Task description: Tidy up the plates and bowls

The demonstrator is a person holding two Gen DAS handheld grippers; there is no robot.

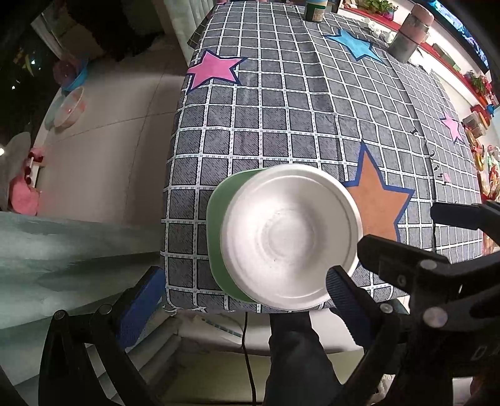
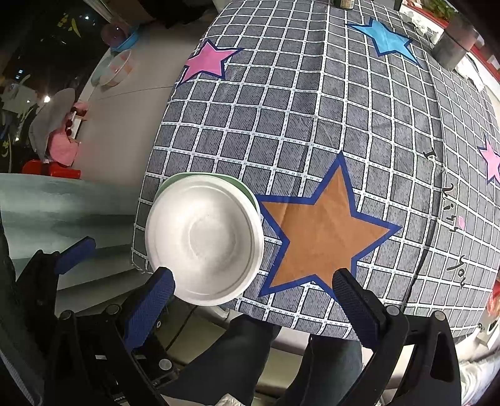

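A white bowl (image 1: 289, 237) sits on a green plate (image 1: 218, 225) at the near left corner of the table, partly over the edge. It also shows in the right wrist view (image 2: 204, 239) with the green plate's rim (image 2: 247, 190) behind it. My left gripper (image 1: 243, 296) is open and empty; its right finger (image 1: 347, 296) is by the bowl's near rim. My right gripper (image 2: 253, 299) is open and empty, just in front of the table edge; its left finger (image 2: 150, 306) is next to the bowl's near rim.
The table wears a grey checked cloth (image 2: 312, 109) with orange (image 2: 318, 234), pink and blue stars. A grey cylinder container (image 1: 409, 34) and a jar (image 1: 315, 11) stand at the far edge. Bowls (image 1: 68, 106) lie on a side surface at left. The person's legs (image 2: 250, 359) are below.
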